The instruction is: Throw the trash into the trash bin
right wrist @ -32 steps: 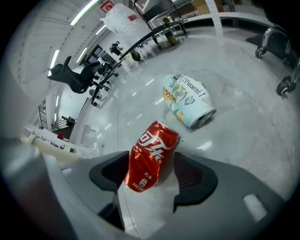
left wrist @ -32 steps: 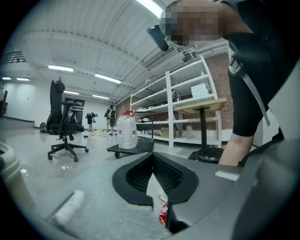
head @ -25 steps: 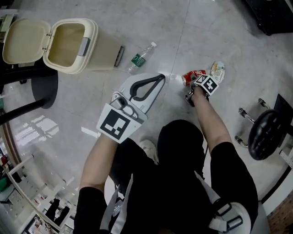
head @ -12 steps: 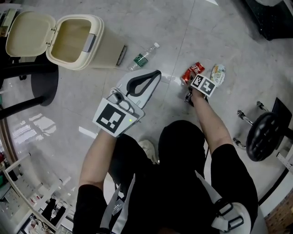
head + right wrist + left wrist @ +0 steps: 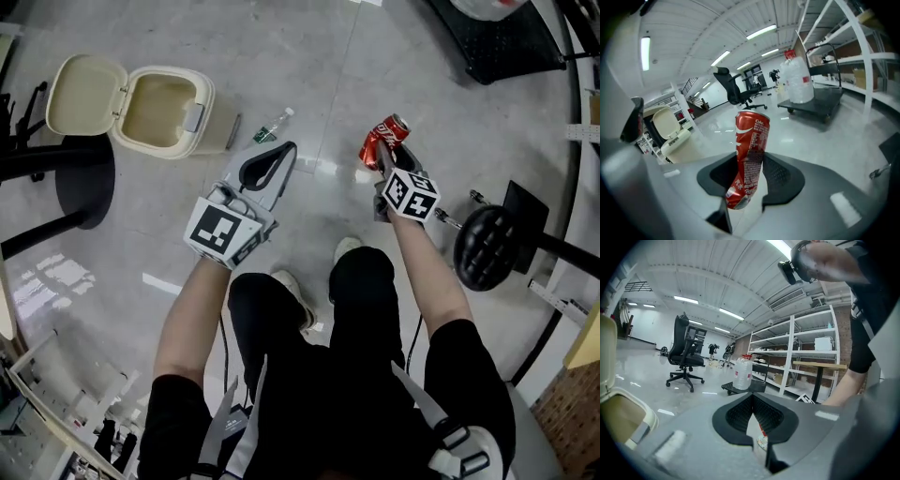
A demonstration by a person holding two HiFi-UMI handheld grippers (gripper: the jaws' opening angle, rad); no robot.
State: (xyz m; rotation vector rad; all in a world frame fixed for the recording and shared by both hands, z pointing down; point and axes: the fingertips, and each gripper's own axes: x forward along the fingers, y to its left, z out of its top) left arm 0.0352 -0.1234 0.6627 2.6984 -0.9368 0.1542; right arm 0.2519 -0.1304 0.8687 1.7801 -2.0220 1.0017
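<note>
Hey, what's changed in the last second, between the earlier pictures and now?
The right gripper has just closed its jaws on the crushed red can and lifted it off the floor. The left gripper, shut and empty, rose a little. The trash bin stays open, and the plastic bottle still lies beside it.

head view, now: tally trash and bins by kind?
crushed red soda can: 1
plastic bottle: 1
trash bin: 1
Total: 3
</note>
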